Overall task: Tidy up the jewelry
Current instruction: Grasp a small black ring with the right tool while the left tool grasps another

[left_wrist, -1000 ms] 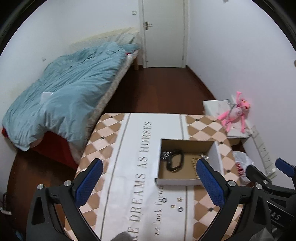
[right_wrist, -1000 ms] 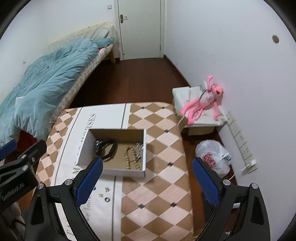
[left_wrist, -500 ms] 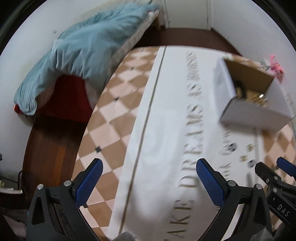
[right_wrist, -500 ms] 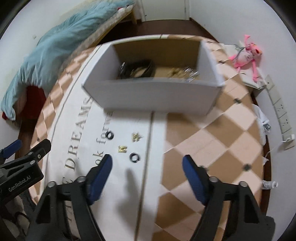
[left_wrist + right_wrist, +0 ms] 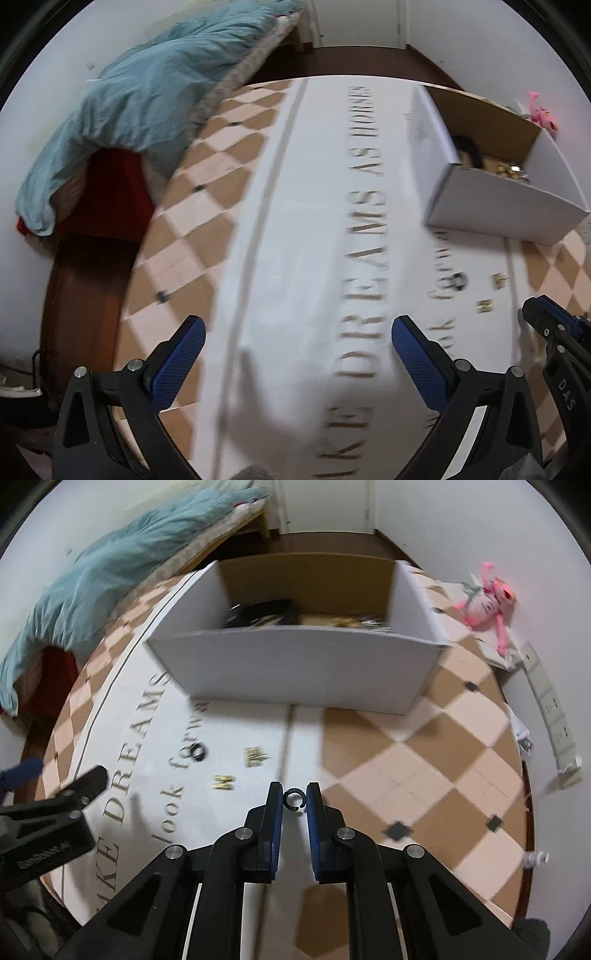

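Note:
A white cardboard box [image 5: 295, 668] stands on the table and holds a black band [image 5: 266, 611] and gold beads [image 5: 358, 622]. In front of it lie a black ring [image 5: 198, 752] and two gold earrings [image 5: 255, 757] [image 5: 222, 782]. My right gripper [image 5: 294, 800] is low over the table, its jaws nearly closed around a second small black ring [image 5: 294, 799]; I cannot tell whether they touch it. My left gripper [image 5: 295, 343] is wide open and empty above the white cloth strip. The box also shows in the left wrist view [image 5: 506, 206].
The table carries a checkered cloth [image 5: 424, 760] with printed lettering. A bed with a blue duvet [image 5: 147, 92] lies to the left. A pink plush toy [image 5: 484, 598] sits on a stand to the right, with wall sockets [image 5: 554, 716] behind.
Both grippers have dropped from high above the table to close over it. My right gripper has narrowed from wide open to nearly closed around the small black ring.

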